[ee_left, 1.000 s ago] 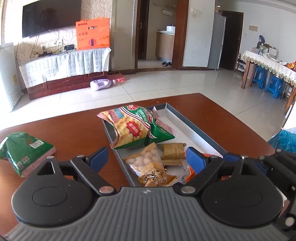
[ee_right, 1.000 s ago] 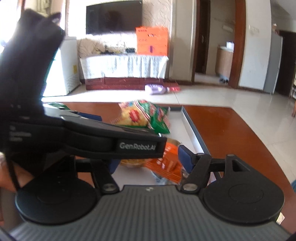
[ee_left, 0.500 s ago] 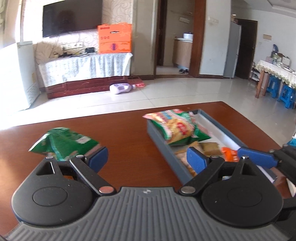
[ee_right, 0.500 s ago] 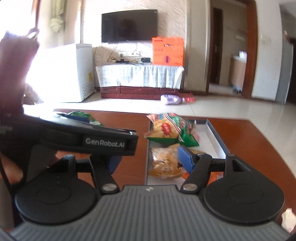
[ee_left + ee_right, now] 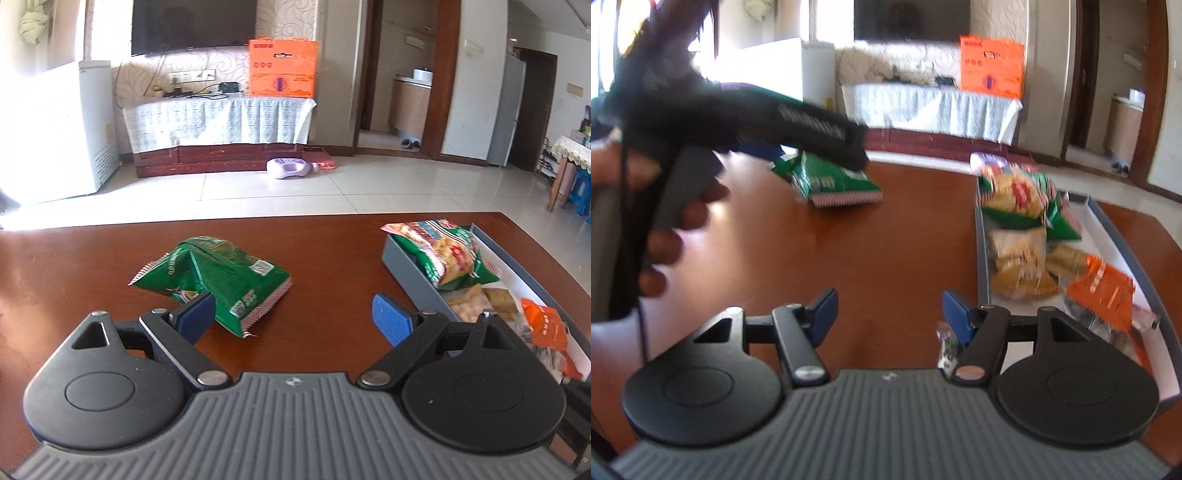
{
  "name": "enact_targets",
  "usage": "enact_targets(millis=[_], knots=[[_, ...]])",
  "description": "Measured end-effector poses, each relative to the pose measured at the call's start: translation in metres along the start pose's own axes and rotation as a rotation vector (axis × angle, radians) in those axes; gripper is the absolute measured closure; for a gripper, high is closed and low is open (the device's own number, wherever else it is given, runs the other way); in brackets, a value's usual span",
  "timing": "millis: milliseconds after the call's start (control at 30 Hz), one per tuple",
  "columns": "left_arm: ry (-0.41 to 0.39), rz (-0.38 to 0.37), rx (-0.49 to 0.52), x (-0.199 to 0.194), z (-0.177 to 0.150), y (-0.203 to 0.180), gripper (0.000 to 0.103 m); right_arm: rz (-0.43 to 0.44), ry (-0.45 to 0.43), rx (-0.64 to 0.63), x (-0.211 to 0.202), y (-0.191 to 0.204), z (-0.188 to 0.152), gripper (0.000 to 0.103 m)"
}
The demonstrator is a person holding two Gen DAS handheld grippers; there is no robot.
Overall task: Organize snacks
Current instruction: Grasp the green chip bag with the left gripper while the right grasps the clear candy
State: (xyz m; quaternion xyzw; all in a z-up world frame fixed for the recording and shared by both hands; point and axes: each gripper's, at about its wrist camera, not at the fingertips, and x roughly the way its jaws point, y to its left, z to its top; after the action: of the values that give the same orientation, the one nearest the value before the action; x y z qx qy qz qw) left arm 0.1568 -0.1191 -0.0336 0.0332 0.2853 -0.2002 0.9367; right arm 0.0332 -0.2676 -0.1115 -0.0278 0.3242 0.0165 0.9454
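Observation:
A crumpled green snack bag (image 5: 214,280) lies on the brown table (image 5: 325,258), just ahead of my left gripper (image 5: 293,317). That gripper stands wide open, its left pad close to the bag's near edge and nothing between the pads. A grey tray (image 5: 406,273) to the right holds a yellow-green bag (image 5: 447,254), small tan packets and an orange packet (image 5: 543,325). My right gripper (image 5: 889,317) hovers over bare table left of the tray (image 5: 979,240); its jaws are closing with nothing between them. The green bag (image 5: 831,181) lies far ahead of it.
A hand (image 5: 665,229) holding the left tool fills the upper left of the right wrist view. A small clear wrapper (image 5: 945,347) lies by the right finger. Beyond the table's far edge are a tiled floor, a TV cabinet (image 5: 221,122) and a purple bottle (image 5: 291,168).
The left gripper swung left, away from the tray, and now faces the green bag. The right gripper drew back from over the tray to the bare table beside it.

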Motion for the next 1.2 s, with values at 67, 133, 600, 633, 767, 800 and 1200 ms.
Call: enact_targets(millis=[67, 133, 600, 633, 767, 800, 1200], knots=[[0.003, 0.009, -0.003, 0.002, -0.001, 0.003, 0.009, -0.032, 0.031, 0.024, 0.007, -0.004, -0.004, 0.045], [0.007, 0.016, -0.002, 0.004, -0.002, 0.005, 0.009, -0.058, 0.032, 0.012, 0.007, -0.005, -0.005, 0.047], [0.045, 0.133, -0.078, 0.032, -0.013, 0.041, 0.009, -0.127, 0.092, 0.01, 0.025, -0.01, -0.007, 0.065], [0.045, 0.148, -0.08, 0.035, -0.014, 0.045, 0.009, -0.133, 0.096, 0.007, 0.026, -0.011, -0.006, 0.076], [0.036, 0.172, -0.096, 0.049, -0.01, 0.059, 0.007, -0.105, 0.102, 0.044, 0.027, -0.016, -0.006, 0.076], [0.038, 0.165, -0.108, 0.054, -0.008, 0.063, 0.007, -0.103, 0.102, 0.042, 0.027, -0.016, -0.005, 0.076], [0.086, 0.094, -0.232, 0.109, -0.005, 0.092, 0.022, -0.085, 0.105, 0.019, 0.037, -0.021, -0.001, 0.075]])
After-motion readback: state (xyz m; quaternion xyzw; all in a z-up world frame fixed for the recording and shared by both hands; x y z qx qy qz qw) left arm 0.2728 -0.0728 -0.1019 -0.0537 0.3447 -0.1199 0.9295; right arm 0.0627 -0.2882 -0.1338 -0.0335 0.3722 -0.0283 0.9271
